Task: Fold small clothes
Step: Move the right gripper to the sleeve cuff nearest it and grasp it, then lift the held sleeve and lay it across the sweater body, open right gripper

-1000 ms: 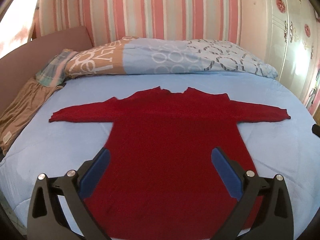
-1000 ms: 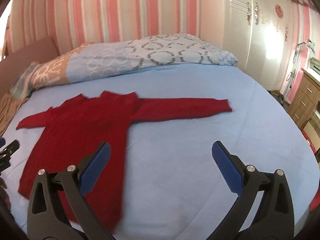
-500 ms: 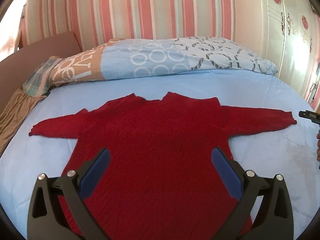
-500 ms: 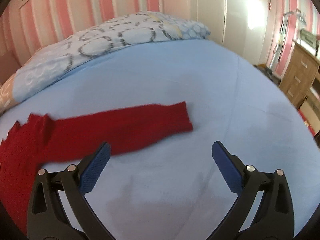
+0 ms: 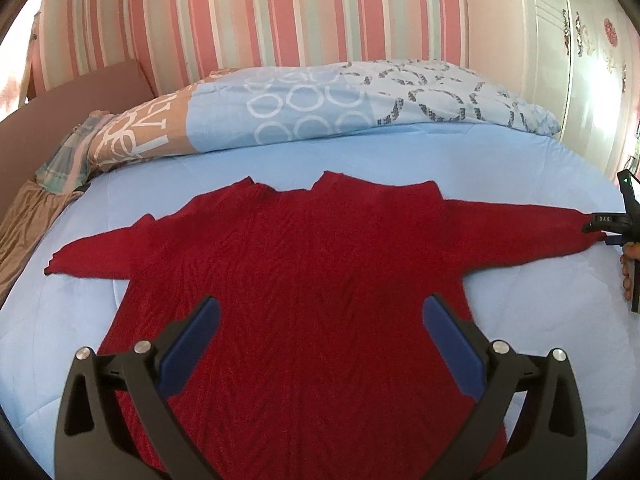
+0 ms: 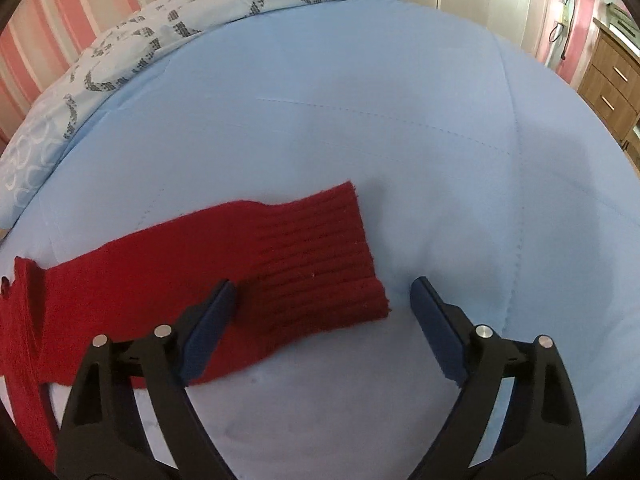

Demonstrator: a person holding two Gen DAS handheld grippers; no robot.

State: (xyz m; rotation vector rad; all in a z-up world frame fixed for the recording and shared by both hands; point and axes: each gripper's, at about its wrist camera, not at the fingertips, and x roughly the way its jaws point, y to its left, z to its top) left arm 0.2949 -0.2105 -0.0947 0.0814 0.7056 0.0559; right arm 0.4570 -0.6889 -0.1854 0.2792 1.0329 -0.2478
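Red sweater [image 5: 312, 280] flat; left gripper [image 5: 320, 316] open, right gripper [image 6: 322, 300] closing around cuff [image 6: 320, 264].

Blue bed [image 5: 360, 152] bears red sweater [image 5: 312, 280], patterned duvet [image 5: 320, 104]

A red knit sweater [image 5: 312, 280] lies flat, sleeves outspread, on the bed.

Home bedroom. A bed under a quilted light-blue bedspread [image 5: 400, 152] fills both views. At its head lies a long folded duvet printed with white and grey rings on blue and tan [image 5: 320, 100]. Wall behind papered in vertical pink, cream and pale-green stripes [image 5: 280, 12]. Cream wardrobe doors with red floral ornaments [image 5: 580, 40] stand to one side. A wooden chest of drawers with metal handles [image 6: 612, 76] sits beyond the bed's far edge.
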